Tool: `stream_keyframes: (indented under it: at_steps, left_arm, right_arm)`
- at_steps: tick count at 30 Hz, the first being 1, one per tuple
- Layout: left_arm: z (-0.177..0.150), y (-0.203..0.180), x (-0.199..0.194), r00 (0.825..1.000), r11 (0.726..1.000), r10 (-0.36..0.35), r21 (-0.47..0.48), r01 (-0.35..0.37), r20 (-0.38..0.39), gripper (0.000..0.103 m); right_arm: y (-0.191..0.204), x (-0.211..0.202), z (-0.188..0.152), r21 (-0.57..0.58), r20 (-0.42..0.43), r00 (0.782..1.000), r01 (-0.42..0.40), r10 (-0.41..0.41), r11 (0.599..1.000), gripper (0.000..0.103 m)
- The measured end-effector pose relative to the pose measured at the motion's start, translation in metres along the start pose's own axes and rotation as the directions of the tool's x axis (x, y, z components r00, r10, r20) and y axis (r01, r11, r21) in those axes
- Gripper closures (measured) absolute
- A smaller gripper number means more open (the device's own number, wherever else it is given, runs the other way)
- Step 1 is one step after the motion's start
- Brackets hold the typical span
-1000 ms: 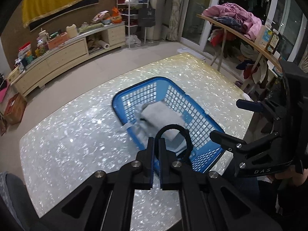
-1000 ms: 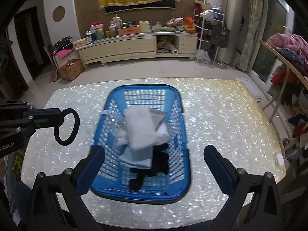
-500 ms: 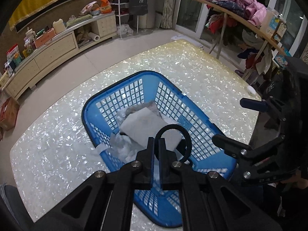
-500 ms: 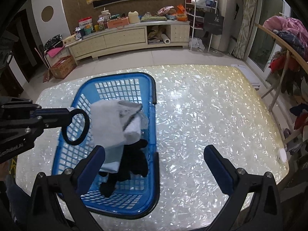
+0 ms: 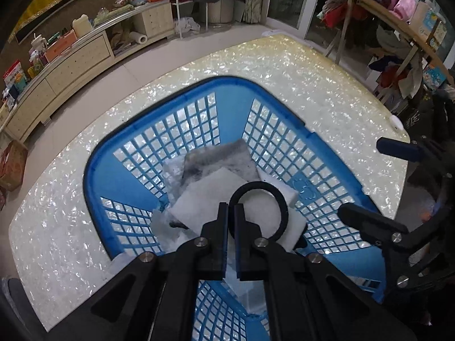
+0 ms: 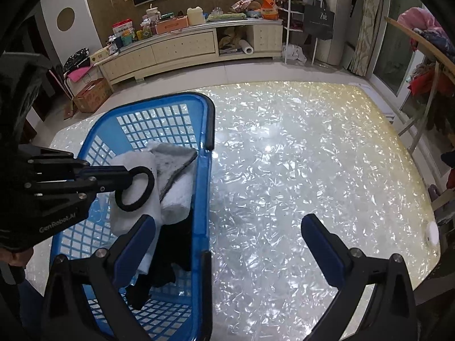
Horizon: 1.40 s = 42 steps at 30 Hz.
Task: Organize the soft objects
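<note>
Hair tie (image 5: 260,211), a black elastic ring, is pinched at its near edge between the tips of my left gripper (image 5: 231,218), whose jaws are closed tight on it; the ring hangs above the white folded towel (image 5: 216,199) inside the blue basket (image 5: 119,145); from the right wrist view the same ring (image 6: 136,189) shows against that towel (image 6: 133,167), held out from my left gripper (image 6: 125,176) which reaches in over the basket's left rim; whether the ring touches the cloth I cannot tell; a grey fleecy cloth (image 6: 175,160) lies beside the white one toward the basket's far end, and a dark garment (image 6: 170,255) lies at the near end; the basket (image 6: 203,187) stands on the left part of the pearly tabletop (image 6: 298,170), its far rim close to the table's far edge; my right gripper (image 6: 227,247) hangs with its blue-padded jaws spread wide and nothing between them, one finger over the basket's right rim, the other over bare tabletop; a small white disc (image 6: 432,233) lies at the table's right edge
</note>
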<state>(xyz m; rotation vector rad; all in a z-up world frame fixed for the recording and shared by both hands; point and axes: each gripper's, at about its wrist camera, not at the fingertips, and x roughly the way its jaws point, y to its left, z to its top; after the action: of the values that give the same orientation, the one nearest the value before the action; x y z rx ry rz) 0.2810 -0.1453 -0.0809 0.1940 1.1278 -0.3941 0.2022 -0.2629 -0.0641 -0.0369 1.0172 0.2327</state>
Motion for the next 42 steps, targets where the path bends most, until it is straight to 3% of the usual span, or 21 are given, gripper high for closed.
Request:
stream_keyframes:
  at_steps: [10,11,14,16,18,22,31,38,42]
  left_arm:
    - [-0.001,0.000,-0.007,1.000,1.000,0.000,0.004,0.000,0.021,0.099]
    - [-0.002,-0.002,-0.010,1.000,1.000,-0.001,0.009,0.000,0.029,0.093]
    - [-0.002,-0.004,-0.019,0.999,1.000,0.004,0.002,-0.004,0.052,0.057]
    - [-0.002,-0.004,-0.026,0.997,1.000,0.007,0.008,-0.008,0.076,0.052]
    - [-0.004,-0.008,-0.037,0.995,1.000,0.018,0.019,-0.020,0.101,0.038]
    - [-0.013,-0.014,-0.060,0.991,0.999,0.032,0.025,-0.036,0.133,0.022]
    - [-0.057,-0.008,-0.119,0.970,0.996,0.078,-0.065,-0.064,0.232,0.019]
    - [-0.104,-0.001,-0.158,0.945,0.991,0.100,-0.111,-0.068,0.312,0.000]
    - [-0.131,0.007,-0.177,0.933,0.985,0.126,-0.154,-0.077,0.337,0.000]
  right_arm:
    - [0.004,-0.003,0.001,0.015,-0.009,1.000,-0.009,0.009,1.000,0.000]
    - [0.004,-0.004,0.001,0.015,-0.008,1.000,-0.010,0.010,1.000,0.000]
    - [0.005,-0.009,0.000,0.013,-0.002,1.000,-0.007,0.007,1.000,0.000]
    - [0.005,-0.012,-0.001,0.016,-0.005,1.000,0.000,0.000,1.000,0.000]
    - [0.005,-0.020,-0.002,0.018,0.001,1.000,0.009,-0.009,1.000,0.000]
    - [0.007,-0.036,-0.006,0.023,0.021,0.999,0.024,-0.024,0.999,0.000]
    - [0.029,-0.081,-0.023,0.019,0.084,0.996,0.023,-0.024,1.000,0.000]
    - [0.054,-0.107,-0.036,-0.004,0.152,0.988,0.012,-0.011,1.000,0.000]
    - [0.071,-0.115,-0.043,-0.031,0.169,0.986,0.005,0.000,1.000,0.000]
